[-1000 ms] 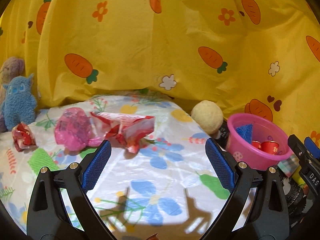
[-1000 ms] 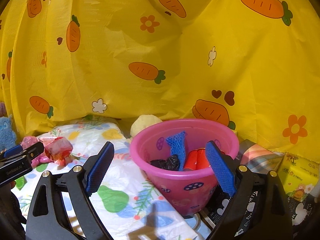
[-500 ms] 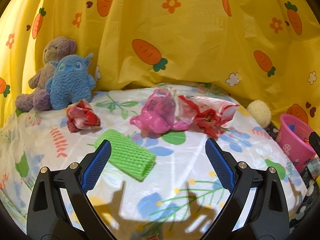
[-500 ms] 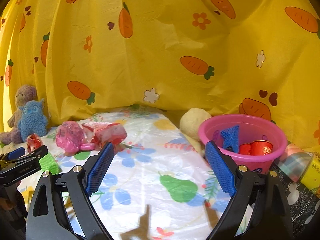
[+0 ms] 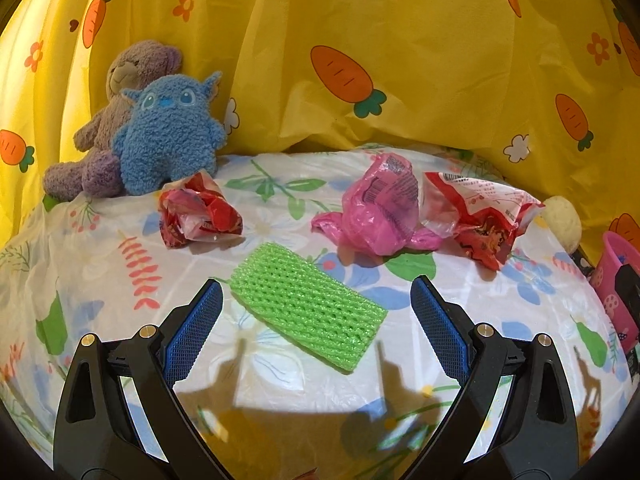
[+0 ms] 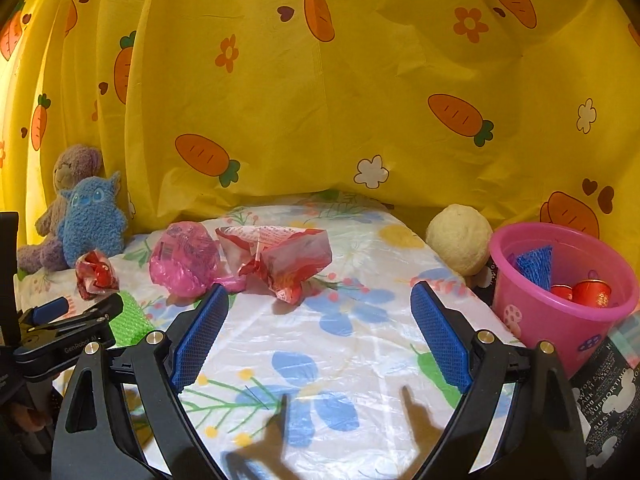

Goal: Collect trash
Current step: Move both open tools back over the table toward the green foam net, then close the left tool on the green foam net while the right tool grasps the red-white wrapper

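Left tongs (image 5: 316,320) have swung left — green foam net (image 5: 308,304) now between them.

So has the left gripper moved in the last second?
Yes. The left gripper has swung left, away from the pink bucket, toward the stuffed toys; it now frames the green foam net.

Left gripper (image 5: 316,316) swung away from the pink bucket (image 5: 614,280) toward the left end of the floral cloth (image 5: 100,280), now poised wide open over the green foam net (image 5: 308,312), with the plush toys (image 5: 160,136) newly in sight. Right gripper (image 6: 318,332) pulled back from the bucket, now over the middle of the cloth, gaping and empty as before
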The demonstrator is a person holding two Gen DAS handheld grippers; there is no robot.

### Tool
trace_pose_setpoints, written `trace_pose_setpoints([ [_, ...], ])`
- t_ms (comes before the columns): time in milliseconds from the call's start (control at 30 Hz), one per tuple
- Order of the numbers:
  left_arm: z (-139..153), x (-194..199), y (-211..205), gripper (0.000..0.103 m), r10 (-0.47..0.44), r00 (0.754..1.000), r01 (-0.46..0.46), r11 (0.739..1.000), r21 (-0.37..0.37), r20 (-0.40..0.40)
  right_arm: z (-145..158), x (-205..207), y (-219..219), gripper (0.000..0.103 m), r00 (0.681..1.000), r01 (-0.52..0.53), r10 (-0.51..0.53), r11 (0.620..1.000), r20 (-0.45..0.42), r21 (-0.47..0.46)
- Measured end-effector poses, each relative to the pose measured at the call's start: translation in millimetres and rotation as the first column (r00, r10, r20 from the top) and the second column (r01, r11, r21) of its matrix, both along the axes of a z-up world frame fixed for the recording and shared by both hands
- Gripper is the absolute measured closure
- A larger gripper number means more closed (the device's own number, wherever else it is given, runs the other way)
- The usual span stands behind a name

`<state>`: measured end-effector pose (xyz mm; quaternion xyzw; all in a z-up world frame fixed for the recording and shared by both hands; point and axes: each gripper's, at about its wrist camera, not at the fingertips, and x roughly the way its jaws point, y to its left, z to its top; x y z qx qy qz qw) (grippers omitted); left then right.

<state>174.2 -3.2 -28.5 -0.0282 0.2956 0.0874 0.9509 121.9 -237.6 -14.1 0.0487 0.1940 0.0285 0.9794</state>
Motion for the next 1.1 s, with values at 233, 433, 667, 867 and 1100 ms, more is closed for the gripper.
trace_pose_setpoints([
  [233,-18.5,29.9,3.4,0.01,0.017,0.996,-0.019,0.999,-0.026,-0.086,-0.7,19.8,4.6,0.014,1.0,-0.004,0.004,1.0,-0.017,-0.006],
  [433,-32.7,47.2,11.0,0.013,0.013,0.986,-0.026,0.997,-0.079,-0.165,-2.2,32.8,10.2,0.014,0.999,-0.02,0.019,1.0,-0.032,-0.021],
  [667,-41.6,53.7,18.3,0.033,0.005,0.979,-0.033,0.99,-0.134,-0.205,-4.1,44.5,18.1,0.014,0.998,-0.04,0.038,0.999,-0.05,-0.036],
  [867,-40.7,49.8,23.3,0.056,-0.011,0.983,-0.023,0.983,-0.183,-0.181,-9.3,52.0,21.2,0.014,0.996,-0.049,0.046,0.998,-0.076,-0.039],
  [1100,-37.1,45.7,30.5,0.082,-0.059,0.991,0.024,0.964,-0.266,-0.123,-16.5,69.1,31.2,0.022,0.991,-0.069,0.062,0.996,-0.122,-0.052],
])
